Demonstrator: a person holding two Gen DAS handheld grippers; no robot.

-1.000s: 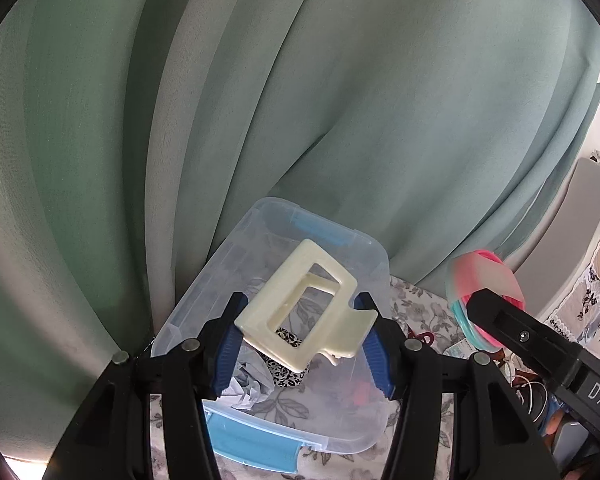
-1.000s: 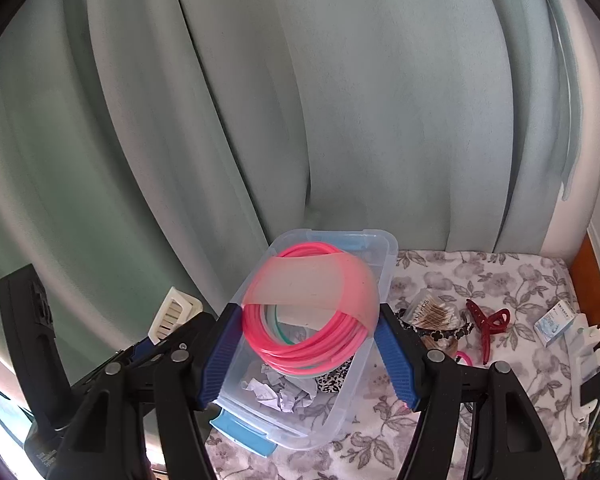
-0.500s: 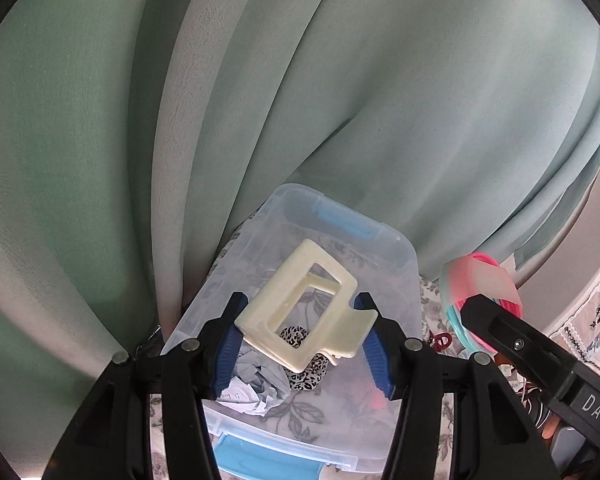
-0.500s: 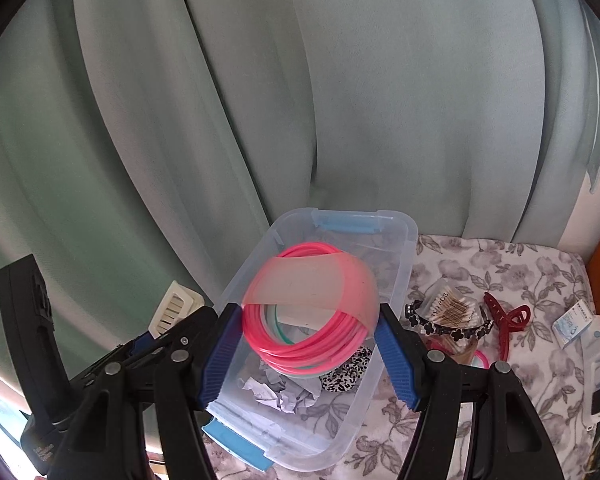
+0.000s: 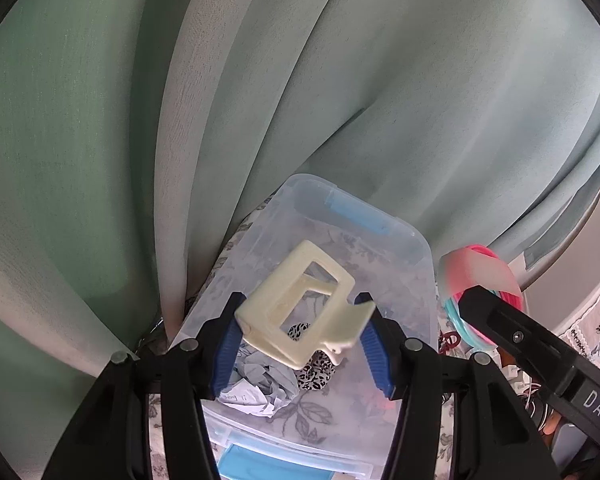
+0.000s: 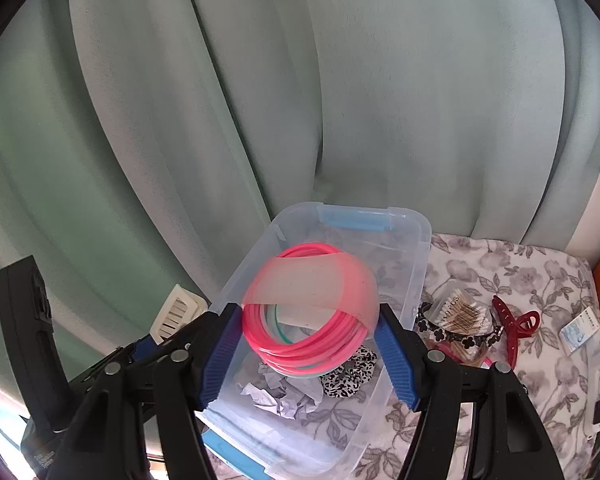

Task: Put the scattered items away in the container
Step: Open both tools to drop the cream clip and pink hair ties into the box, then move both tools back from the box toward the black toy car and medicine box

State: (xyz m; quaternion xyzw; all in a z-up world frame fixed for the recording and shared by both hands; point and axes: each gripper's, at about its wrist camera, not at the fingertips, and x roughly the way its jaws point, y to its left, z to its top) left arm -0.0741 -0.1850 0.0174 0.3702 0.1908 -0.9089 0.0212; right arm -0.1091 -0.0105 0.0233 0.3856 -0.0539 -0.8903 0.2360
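My left gripper (image 5: 302,334) is shut on a cream hair claw clip (image 5: 300,312), held above a clear plastic container (image 5: 420,264) with blue latches. My right gripper (image 6: 310,344) is shut on a bundle of pink and teal rings (image 6: 312,336) wrapped in a translucent band, also over the container (image 6: 420,256). Inside lie crumpled paper (image 6: 280,396) and a leopard-print scrunchie (image 6: 352,372). The ring bundle (image 5: 480,276) and the right gripper's black body show at the right of the left wrist view. The cream clip (image 6: 176,312) shows at the left of the right wrist view.
On the floral cloth (image 6: 540,380) right of the container lie a bag of cotton swabs (image 6: 460,312), a black flower headband (image 6: 440,334), a dark red claw clip (image 6: 514,328) and a small packet (image 6: 580,330). A pale green curtain (image 6: 340,100) hangs close behind.
Both grippers have come closer to the container and a little lower, each still holding its item. The container sits larger and more central in both views.
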